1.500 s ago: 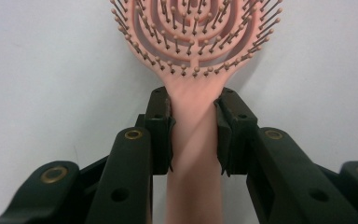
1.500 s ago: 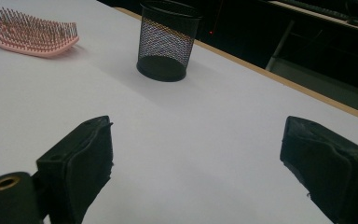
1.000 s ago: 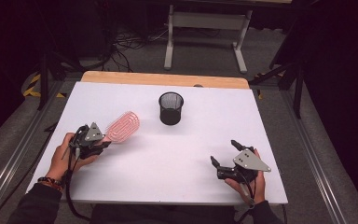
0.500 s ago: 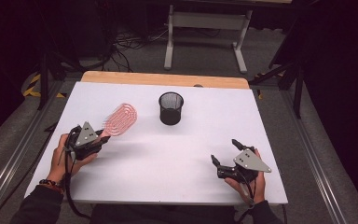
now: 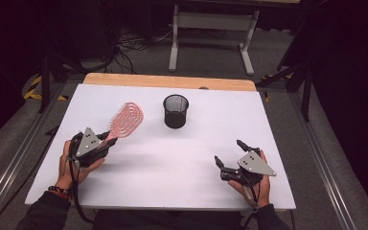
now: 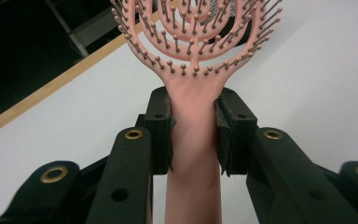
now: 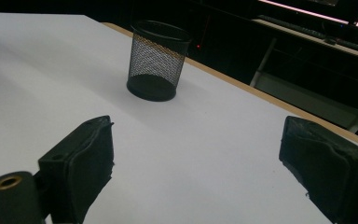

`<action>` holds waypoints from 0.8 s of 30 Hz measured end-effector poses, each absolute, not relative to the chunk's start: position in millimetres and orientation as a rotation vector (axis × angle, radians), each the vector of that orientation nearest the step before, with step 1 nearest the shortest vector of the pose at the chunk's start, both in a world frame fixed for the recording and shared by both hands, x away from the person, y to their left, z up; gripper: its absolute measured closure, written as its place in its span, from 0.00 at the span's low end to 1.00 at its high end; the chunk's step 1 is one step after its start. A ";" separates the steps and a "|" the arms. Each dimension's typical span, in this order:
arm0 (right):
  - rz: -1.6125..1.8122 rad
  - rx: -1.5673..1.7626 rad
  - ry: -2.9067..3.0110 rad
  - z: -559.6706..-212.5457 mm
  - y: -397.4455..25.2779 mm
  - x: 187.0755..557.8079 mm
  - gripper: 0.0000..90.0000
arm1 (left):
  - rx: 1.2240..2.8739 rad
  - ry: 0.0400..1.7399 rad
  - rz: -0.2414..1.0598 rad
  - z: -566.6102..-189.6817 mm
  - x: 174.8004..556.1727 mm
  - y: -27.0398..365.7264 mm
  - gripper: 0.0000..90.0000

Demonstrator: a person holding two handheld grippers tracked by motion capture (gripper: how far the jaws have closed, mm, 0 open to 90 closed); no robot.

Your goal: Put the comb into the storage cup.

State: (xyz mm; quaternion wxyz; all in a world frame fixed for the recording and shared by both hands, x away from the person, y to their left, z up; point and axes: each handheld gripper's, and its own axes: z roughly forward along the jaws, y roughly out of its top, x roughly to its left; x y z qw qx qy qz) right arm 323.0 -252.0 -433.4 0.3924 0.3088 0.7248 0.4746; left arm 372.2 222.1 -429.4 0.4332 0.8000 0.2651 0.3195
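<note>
A pink hairbrush (image 5: 124, 120) with a looped, bristled head is lifted off the white table (image 5: 172, 187) at the left. My left gripper (image 5: 108, 140) is shut on its handle; in the left gripper view the handle (image 6: 193, 135) runs between the two black pads, head pointing away. A black mesh cup (image 5: 176, 110) stands upright at the table's middle back, to the right of the brush head. My right gripper (image 5: 230, 153) rests near the front right, open, with nothing between its jaws. In the right gripper view the cup (image 7: 156, 60) stands ahead and to the left.
A wooden strip (image 5: 170, 81) borders the table's far edge. Beyond it a grey metal stand (image 5: 211, 28) sits on the dark floor with cables. Metal rails (image 5: 9, 163) run along both sides of the table.
My left gripper has raised the hairbrush and tilted its head up and away, shifting slightly left. The right gripper has stayed in place.
</note>
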 end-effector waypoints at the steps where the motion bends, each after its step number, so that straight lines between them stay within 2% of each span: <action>1: 1.211 0.783 1.839 -432.6 -251.3 323.4 0.12 | 1.986 0.667 0.795 -429.5 371.6 220.9 0.77; 24: 1.416 0.784 1.755 -401.7 -220.4 338.3 0.10 | 1.873 0.627 0.764 -427.0 369.7 197.8 0.77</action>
